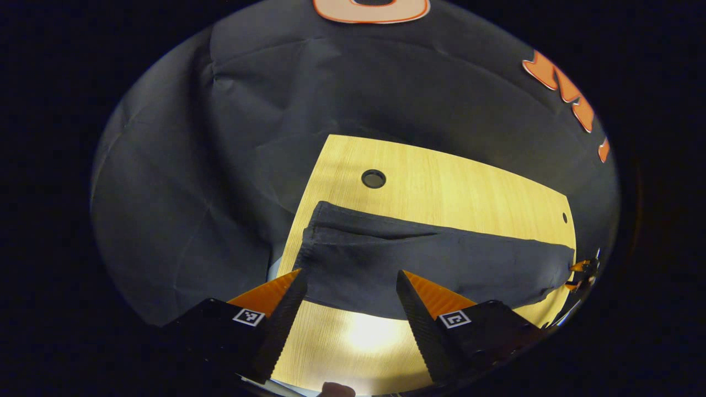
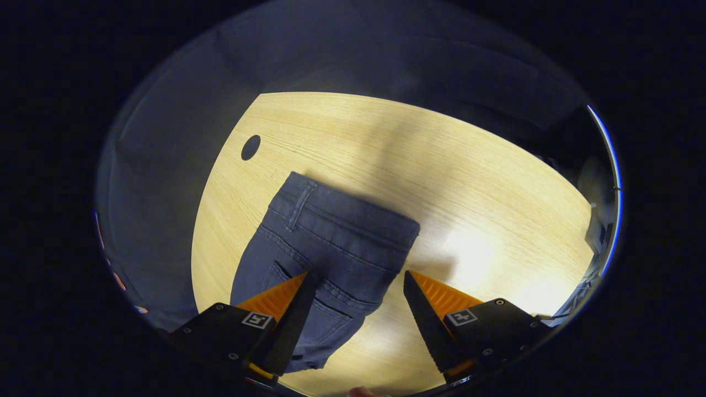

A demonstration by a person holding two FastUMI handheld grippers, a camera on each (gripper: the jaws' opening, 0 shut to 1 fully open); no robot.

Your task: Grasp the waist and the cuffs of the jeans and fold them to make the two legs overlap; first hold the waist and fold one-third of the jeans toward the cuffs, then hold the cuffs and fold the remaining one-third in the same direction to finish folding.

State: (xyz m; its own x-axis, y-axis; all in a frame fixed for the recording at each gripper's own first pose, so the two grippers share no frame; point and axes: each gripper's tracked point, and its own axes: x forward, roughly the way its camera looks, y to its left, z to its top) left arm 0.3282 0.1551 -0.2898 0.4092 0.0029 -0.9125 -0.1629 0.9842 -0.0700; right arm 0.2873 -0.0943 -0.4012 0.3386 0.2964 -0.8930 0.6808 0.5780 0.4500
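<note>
In the left gripper view, the left tool [image 1: 351, 275] hangs above the near edge of the wooden surface [image 1: 441, 182], tilted down and forward, its two fingers set wide apart with nothing between them. The jeans [image 1: 430, 264] lie flat just ahead of the fingertips, stretched crosswise from ahead of the left finger far off to the right, one leg over the other. Bare wood shows in the gap between the fingers. A round hole [image 1: 373, 178] in the surface sits beyond the jeans, slightly left of straight ahead. At the far right end of the jeans, the other tool shows small, at the fabric's edge.

In the right gripper view, the right tool [image 2: 358, 278] is also held above the surface [image 2: 496, 182], angled downward, fingers spread apart and empty. The jeans' waistband [image 2: 353, 218] lies just ahead and a little left of centre, with the seat and a back pocket [image 2: 325, 320] running under and between the fingers toward the left finger. A round hole [image 2: 250, 147] lies farther ahead to the left.
</note>
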